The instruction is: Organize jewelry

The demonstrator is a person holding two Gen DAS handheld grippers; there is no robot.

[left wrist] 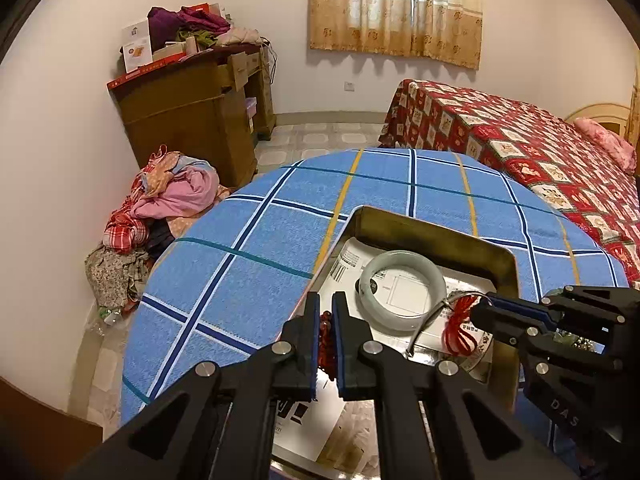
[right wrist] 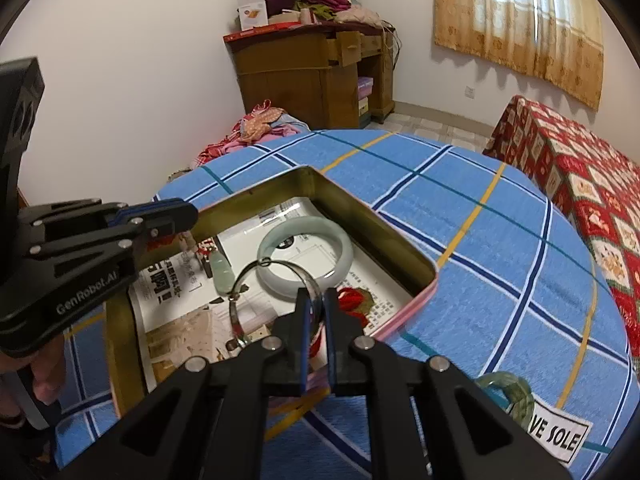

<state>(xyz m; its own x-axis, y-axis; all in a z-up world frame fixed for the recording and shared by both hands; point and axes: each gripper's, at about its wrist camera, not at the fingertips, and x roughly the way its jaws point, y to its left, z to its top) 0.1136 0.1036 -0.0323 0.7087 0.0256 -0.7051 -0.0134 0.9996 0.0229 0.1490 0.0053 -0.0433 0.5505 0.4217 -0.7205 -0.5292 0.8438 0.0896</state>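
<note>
A gold tin box (left wrist: 424, 232) (right wrist: 256, 196) lined with paper sits on the blue checked tablecloth. A pale jade bangle (left wrist: 400, 284) (right wrist: 306, 258) lies inside it. My left gripper (left wrist: 326, 316) (right wrist: 188, 210) is shut on a red bead bracelet (left wrist: 326, 340) over the box's left side. My right gripper (right wrist: 316, 300) (left wrist: 480, 312) is shut on a silver wire bangle (right wrist: 256, 280) (left wrist: 432, 316) held over the box, next to a red cord knot (right wrist: 352, 300) (left wrist: 460, 328). A small jade pendant (right wrist: 222, 272) lies in the box.
A green jade piece (right wrist: 508, 392) and a printed card (right wrist: 556, 432) lie on the tablecloth (right wrist: 480, 240) near the right gripper. A bed with a red quilt (left wrist: 540, 144) stands to the right, a wooden desk (left wrist: 192, 120) and a clothes pile (left wrist: 168, 200) to the left.
</note>
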